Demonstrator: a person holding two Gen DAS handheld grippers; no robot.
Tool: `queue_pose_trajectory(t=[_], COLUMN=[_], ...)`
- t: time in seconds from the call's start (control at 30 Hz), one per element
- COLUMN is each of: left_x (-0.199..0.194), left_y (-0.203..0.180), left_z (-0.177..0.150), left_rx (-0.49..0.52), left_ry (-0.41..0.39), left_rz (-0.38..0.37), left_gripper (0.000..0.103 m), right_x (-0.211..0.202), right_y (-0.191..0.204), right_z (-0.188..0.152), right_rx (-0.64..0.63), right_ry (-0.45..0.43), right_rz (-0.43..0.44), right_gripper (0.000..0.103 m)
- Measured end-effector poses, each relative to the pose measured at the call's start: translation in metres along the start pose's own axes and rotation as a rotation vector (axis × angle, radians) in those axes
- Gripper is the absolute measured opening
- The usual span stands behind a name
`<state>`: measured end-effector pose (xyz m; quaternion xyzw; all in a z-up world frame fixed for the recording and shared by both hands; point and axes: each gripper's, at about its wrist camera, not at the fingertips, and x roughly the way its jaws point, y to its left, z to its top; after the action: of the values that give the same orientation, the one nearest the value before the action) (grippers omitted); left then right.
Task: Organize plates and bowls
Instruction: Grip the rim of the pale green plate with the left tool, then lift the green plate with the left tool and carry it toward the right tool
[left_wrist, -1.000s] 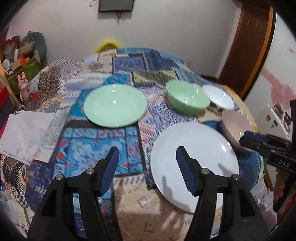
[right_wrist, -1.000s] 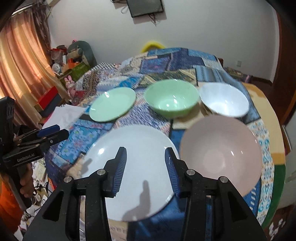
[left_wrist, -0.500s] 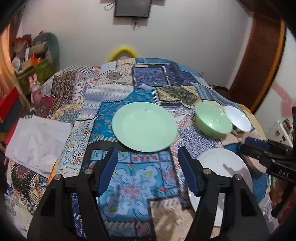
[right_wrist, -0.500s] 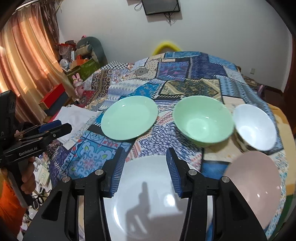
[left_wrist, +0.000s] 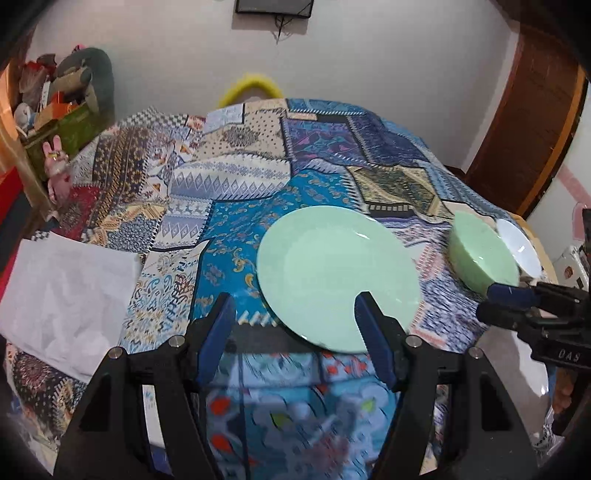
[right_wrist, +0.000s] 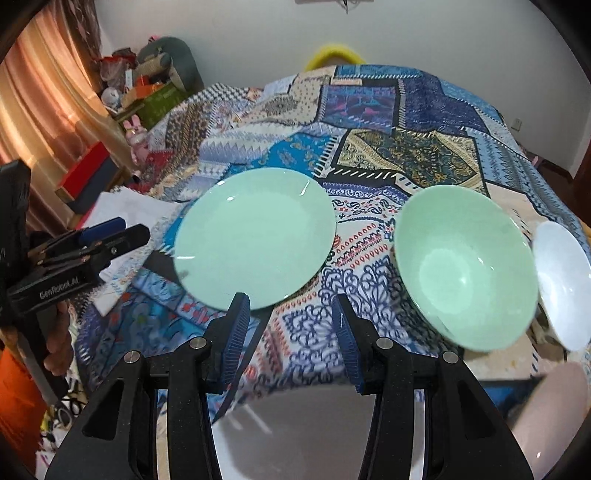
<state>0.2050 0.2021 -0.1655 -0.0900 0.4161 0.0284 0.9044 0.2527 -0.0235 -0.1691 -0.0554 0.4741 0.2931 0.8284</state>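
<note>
Left wrist view: the left gripper (left_wrist: 293, 314) gapes wide and empty — the green plate (left_wrist: 338, 277) lies mid-frame on the patchwork cloth (left_wrist: 229, 177), its near edge between the fingertips. Green bowl (left_wrist: 480, 256) at right.

Right wrist view: the right gripper (right_wrist: 290, 317) stands apart, holding nothing — green plate (right_wrist: 255, 236) upper left of it, green bowl (right_wrist: 465, 269) right, white bowl (right_wrist: 563, 284) at the edge.

The white plate (right_wrist: 314, 424) runs off the bottom edge behind the right gripper (right_wrist: 291, 325) — motion-blurred; the white bowl (right_wrist: 561, 284) is cropped at right.
</note>
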Motion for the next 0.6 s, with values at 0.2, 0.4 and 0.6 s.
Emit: queue_pose_trajectory(t=[0.2, 0.4, 0.6], left_x=[0.049, 0.083, 0.104], left_y=[0.02, 0.027, 0.033], left_z=[0.013, 0.022, 0.022], left_rx=[-0.024, -0.04, -0.063], left_ry=[0.066, 0.126, 0.155], left_rz=[-0.021, -0.043, -0.071], left_gripper=[0.067, 0.053, 0.035], right_x=[0.026, 0.047, 0.063], right_y=[-0.002, -0.005, -0.005], right_z=[0.013, 0.019, 0.026], right_rx=[0.011, 0.016, 0.007], right_ry=[0.043, 0.068, 0.091], right_rz=[-0.009, -0.036, -0.065], right_gripper=[0.043, 0.043, 0.036])
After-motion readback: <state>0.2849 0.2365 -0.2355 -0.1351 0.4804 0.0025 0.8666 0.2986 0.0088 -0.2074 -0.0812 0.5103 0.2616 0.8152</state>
